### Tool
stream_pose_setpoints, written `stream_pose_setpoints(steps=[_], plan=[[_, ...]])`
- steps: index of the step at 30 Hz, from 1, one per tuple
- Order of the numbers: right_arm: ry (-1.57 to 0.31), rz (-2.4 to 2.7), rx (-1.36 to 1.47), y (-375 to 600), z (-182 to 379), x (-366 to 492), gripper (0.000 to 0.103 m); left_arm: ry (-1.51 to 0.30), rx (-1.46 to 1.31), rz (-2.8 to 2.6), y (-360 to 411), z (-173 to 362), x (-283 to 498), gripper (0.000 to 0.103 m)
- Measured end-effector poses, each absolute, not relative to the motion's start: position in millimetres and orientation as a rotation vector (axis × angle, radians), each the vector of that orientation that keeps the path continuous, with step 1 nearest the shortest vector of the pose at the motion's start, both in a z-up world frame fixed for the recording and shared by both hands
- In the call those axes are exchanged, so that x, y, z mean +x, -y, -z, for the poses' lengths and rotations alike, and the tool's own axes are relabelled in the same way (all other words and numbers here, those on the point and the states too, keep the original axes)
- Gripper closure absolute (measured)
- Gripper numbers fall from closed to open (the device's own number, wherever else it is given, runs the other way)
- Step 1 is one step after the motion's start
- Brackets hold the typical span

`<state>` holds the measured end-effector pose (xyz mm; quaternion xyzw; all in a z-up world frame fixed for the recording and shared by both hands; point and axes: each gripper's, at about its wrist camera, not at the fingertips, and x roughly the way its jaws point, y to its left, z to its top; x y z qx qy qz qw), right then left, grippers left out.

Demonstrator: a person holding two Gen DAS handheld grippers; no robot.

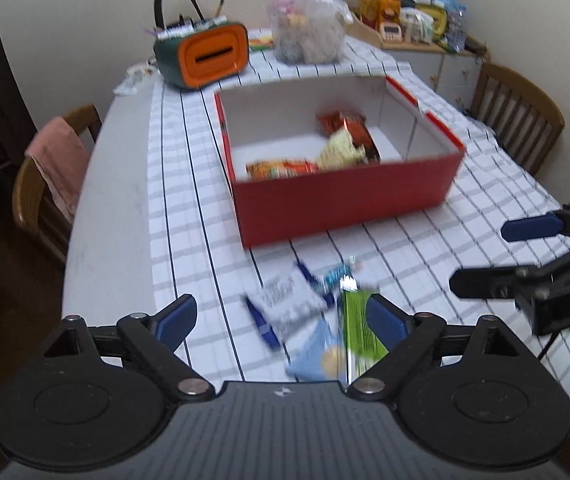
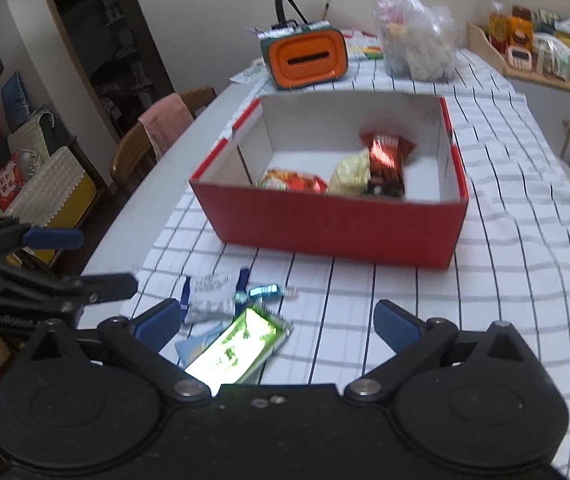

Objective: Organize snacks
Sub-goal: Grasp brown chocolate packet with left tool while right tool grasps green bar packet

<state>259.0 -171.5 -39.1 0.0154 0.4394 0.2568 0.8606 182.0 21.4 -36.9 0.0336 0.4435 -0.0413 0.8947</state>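
On the checked tablecloth [image 2: 405, 300], before my two claws: green packet [image 2: 241, 344], pale blue packet [image 2: 193, 346], white sachet [image 2: 211, 288], small blue candy [image 2: 263, 290], all loose. Red box [image 2: 337, 224] beyond holds three packets. My left gripper [image 1: 281, 316] and right gripper [image 2: 277, 320] both spread wide, empty.

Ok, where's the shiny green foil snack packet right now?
The shiny green foil snack packet lies on the checked tablecloth in front of the red cardboard box, beside a pale blue packet, low-left in the right wrist view.
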Motion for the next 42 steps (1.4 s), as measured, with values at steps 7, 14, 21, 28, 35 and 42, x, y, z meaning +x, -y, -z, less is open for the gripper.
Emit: stream_pose_setpoints(steps=[7,14,21,28,35,42], plan=[[-0.998,-0.506,0.069,169,66,245,0.000,-1.051,0.033,0.104,-26,76,160,0.011],[-1.079,-0.469,0.108,159,94,243,0.001,-1.134,0.032,0.145,-21,102,141,0.011],[-1.135,-0.454,0.144,137,111,249,0.004,-1.201,-0.021,0.178,-24,118,131,0.011],[-1.186,-0.410,0.149,114,127,260,0.010,-1.244,-0.055,0.215,-22,131,125,0.011],[-1.214,-0.386,0.147,100,136,270,0.017,-1.251,-0.081,0.206,-23,138,127,0.011],[-1.206,-0.379,0.166,97,138,272,0.031,-1.244,-0.084,0.180,-24,140,128,0.012]])
